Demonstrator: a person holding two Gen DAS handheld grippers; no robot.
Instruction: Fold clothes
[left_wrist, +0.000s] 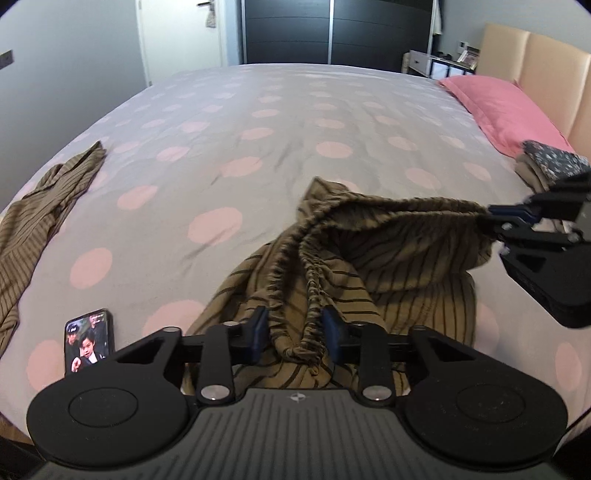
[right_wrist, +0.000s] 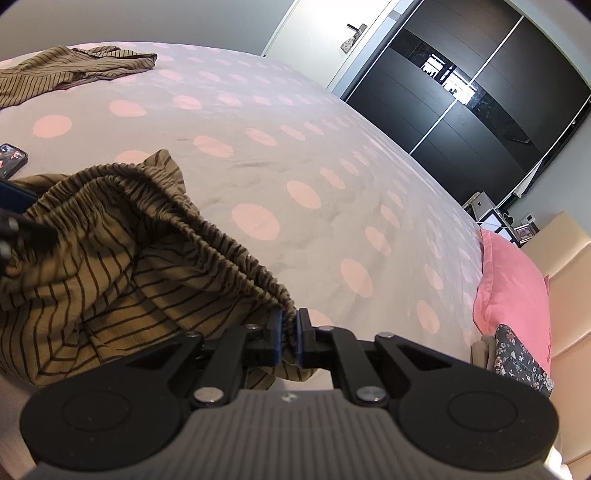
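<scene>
my left gripper (left_wrist: 295, 334) is hovering with its jaws spread around the gathered waistband of the striped olive trousers (left_wrist: 373, 273), not pinching it, while my right gripper (right_wrist: 290, 338) is clamping the same waistband's far end, lifting it off the polka-dot bedspread (left_wrist: 258, 122). a phone (left_wrist: 88, 341) is lying just left of my left tool. farther off, a second striped garment (left_wrist: 40, 218) is sprawling at the bed's edge, and a pink pillow (left_wrist: 506, 114) is resting by the headboard.

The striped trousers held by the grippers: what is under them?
Under the striped trousers only the polka-dot bed cover shows around their edges. Anything directly beneath the bunched fabric is covered.
</scene>
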